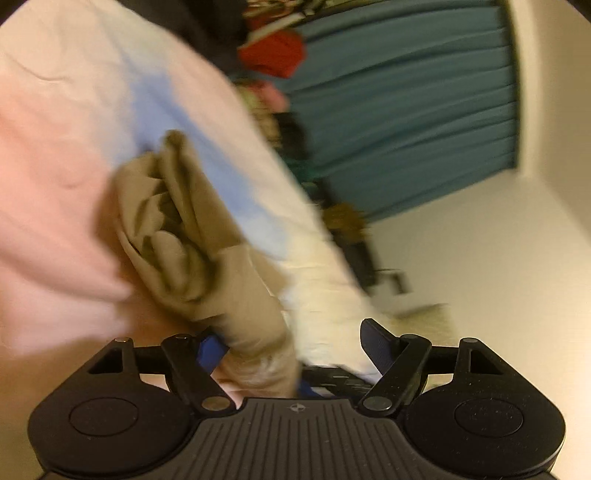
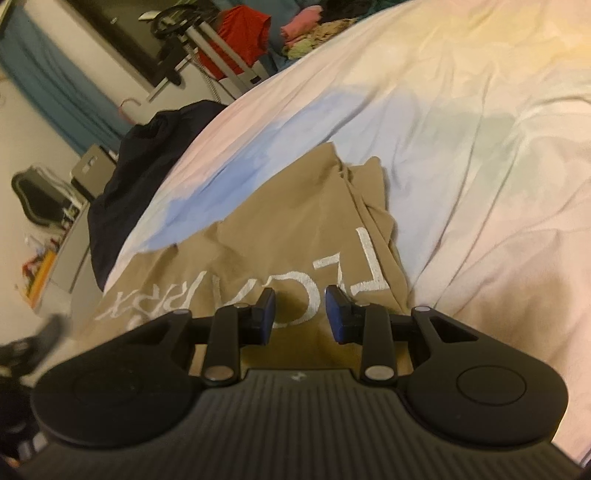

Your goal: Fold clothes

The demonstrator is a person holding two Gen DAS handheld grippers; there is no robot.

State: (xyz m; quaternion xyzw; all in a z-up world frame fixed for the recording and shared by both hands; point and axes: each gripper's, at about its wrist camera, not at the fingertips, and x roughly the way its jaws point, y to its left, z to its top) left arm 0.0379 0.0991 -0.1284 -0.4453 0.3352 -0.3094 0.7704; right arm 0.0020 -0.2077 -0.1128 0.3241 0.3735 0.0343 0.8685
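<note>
A tan garment (image 2: 280,236) with white embroidered lettering lies on the pastel bedsheet (image 2: 461,129), one part bunched at its far right. My right gripper (image 2: 300,314) hovers just over the lettering, open, nothing between its blue pads (image 2: 266,312). In the blurred left wrist view the same tan garment (image 1: 192,229) is crumpled into a roll that runs down between the spread fingers of my left gripper (image 1: 293,347). The roll lies against the left blue pad (image 1: 210,350), while the right pad (image 1: 376,343) stands well apart from it.
A dark navy garment (image 2: 125,192) hangs over the bed's left edge. Beyond the bed are a red cloth (image 2: 236,40) on a metal rack, a pile of pink and patterned clothes (image 2: 310,33), teal curtains (image 1: 406,103) and cluttered floor items (image 2: 48,229).
</note>
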